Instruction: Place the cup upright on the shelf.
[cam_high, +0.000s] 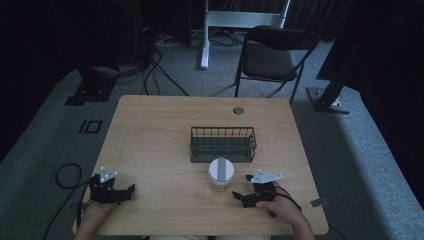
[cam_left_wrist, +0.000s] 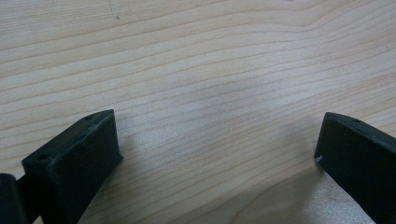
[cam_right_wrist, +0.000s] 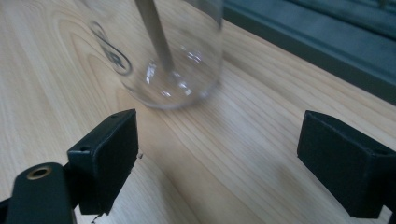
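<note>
Your right tool (cam_high: 243, 196) rests on the bench (cam_high: 160, 130), jaws spread and empty. The clear jar (cam_high: 221, 173) stands upright just ahead and slightly left of it; your left tool (cam_high: 129, 192), also spread empty, sits well apart.

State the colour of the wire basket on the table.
The wire basket is dark, black or dark grey-green; it shows best in the high view.

A clear glass jar (cam_high: 221, 174) with a grey-striped white lid stands upright just before the dark wire basket (cam_high: 223, 144).
</note>
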